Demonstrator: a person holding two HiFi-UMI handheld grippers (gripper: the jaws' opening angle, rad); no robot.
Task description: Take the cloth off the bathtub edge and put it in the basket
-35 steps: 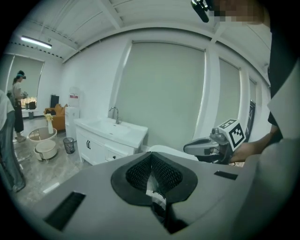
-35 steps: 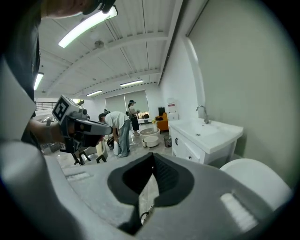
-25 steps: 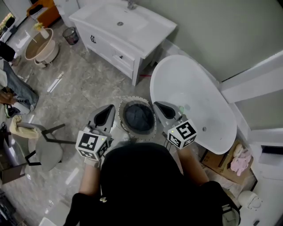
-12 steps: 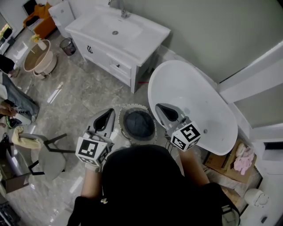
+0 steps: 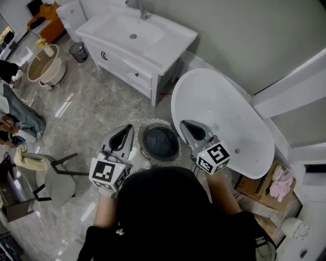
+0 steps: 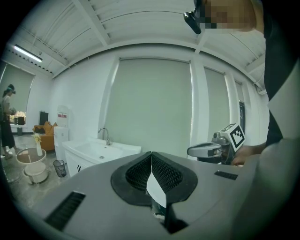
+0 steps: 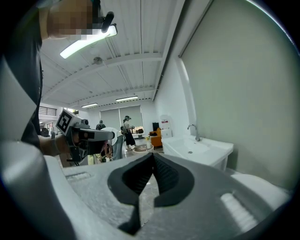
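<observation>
Slight shift of view and left gripper.
The washbasin (image 5: pixel 153 40) and faucet (image 5: pixel 140 10) now sit lower in view; the left gripper (image 5: pixel 123 136) has edged upward beside the basket (image 5: pixel 160 142).

left gripper (image 6: pixel 151 157) pointing across the room, jaws lying together at the tips, nothing sitting between them | right gripper (image 6: pixel 193 151) hovering off to the right, its marker cube (image 6: pixel 236 136) facing this way | white vanity (image 6: pixel 101 152) with faucet (image 6: pixel 105 135) standing ahead-left | small bin (image 6: pixel 59 167) sitting just beside it | person (image 6: pixel 6 119) standing far left
</observation>
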